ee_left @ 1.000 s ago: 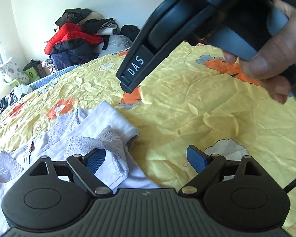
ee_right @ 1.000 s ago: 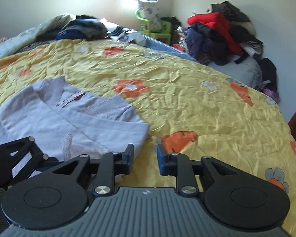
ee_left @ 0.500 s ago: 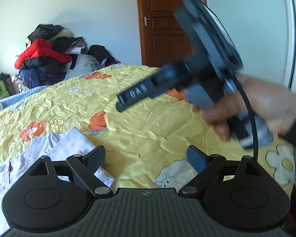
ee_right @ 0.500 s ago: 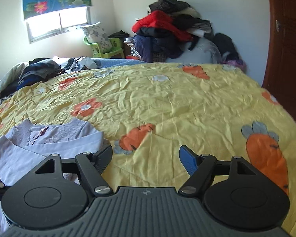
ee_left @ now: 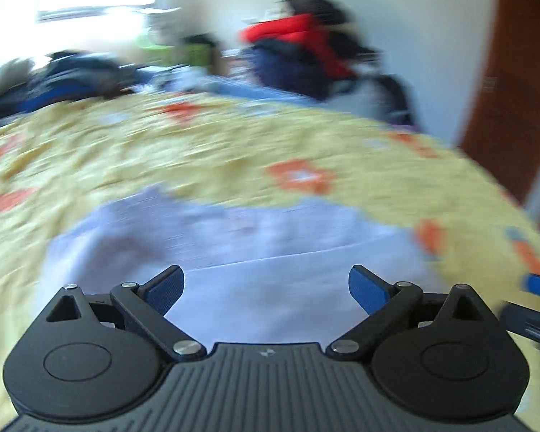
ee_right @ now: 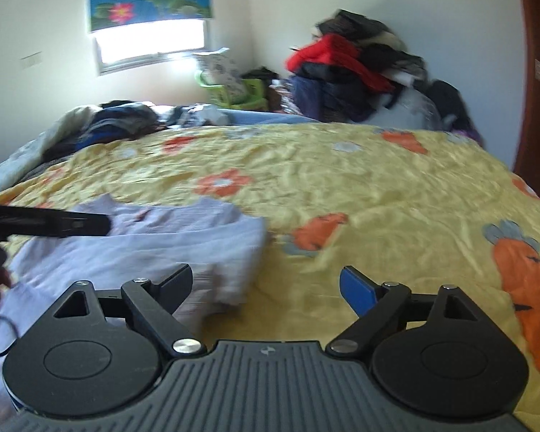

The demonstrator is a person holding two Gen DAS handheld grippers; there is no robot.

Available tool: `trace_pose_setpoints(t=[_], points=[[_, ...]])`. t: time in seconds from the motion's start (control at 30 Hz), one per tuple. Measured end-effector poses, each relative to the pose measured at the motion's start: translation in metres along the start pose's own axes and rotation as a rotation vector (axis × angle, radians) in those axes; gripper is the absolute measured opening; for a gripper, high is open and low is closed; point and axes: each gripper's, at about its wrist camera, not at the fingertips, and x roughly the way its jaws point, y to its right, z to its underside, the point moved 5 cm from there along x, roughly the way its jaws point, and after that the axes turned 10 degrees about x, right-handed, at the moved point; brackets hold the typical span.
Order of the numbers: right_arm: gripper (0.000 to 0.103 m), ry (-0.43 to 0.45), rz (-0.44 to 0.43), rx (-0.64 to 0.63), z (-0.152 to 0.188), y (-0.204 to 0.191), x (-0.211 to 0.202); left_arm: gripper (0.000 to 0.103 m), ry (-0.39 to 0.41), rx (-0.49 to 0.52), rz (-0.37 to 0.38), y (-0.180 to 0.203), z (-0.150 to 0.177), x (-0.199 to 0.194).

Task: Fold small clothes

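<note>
Both grippers hovering spread over the bed, garment lying below.

I'm seeing the yellow bedspread (ee_right: 342, 180) covering the bed, clothes pile (ee_right: 356, 75) sitting at the far wall. The lilac garment (ee_left: 270, 252) is lying flat on the bedspread, blurred. My left gripper (ee_left: 266, 288) is hanging over it, fingers wide apart, holding nothing. My right gripper (ee_right: 266, 284) is sitting at the garment's right edge, fingers also apart, empty.

Both fisheye views look forward from low over the bed (ee_left: 342, 136), toward the far wall. The left wrist view, blurred, sits close above the pale garment (ee_left: 270, 252) at frame centre. The right wrist view has that garment (ee_right: 183, 241) at lower left. Both share the clothes pile (ee_right: 352, 72) at upper right.
</note>
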Motion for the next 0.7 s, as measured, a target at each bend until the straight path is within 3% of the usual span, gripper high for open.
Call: trace_pose_setpoints(t=[0.07, 0.2, 0.3, 0.37, 0.47, 0.63, 0.7], points=[[0.089, -0.001, -0.006, -0.071, 0.004, -0.027, 0.006, 0.099, -0.017, -0.025, -0.059, -0.021, 0.01, 0.0], [0.09, -0.015, 0.025, -0.269, 0.02, -0.074, 0.025, 0.099, -0.051, -0.015, -0.098, -0.033, 0.028, 0.0], [0.091, -0.017, 0.155, -0.456, 0.035, -0.088, 0.038, 0.099, -0.059, 0.021, -0.117, -0.031, 0.035, 0.002], [0.092, -0.035, 0.235, -0.491, 0.04, -0.078, 0.047, 0.099, -0.066, 0.038, -0.118, -0.029, 0.038, 0.009], [0.092, -0.014, 0.349, -0.37, 0.032, -0.036, 0.042, 0.099, -0.071, 0.047, -0.114, -0.027, 0.04, 0.012], [0.092, 0.102, 0.505, 0.032, 0.007, 0.058, 0.0, 0.099, -0.077, 0.036, -0.108, -0.028, 0.042, 0.014], [0.092, 0.15, 0.519, 0.103, 0.004, 0.075, -0.015, 0.099, -0.076, 0.042, -0.11, -0.029, 0.043, 0.014]])
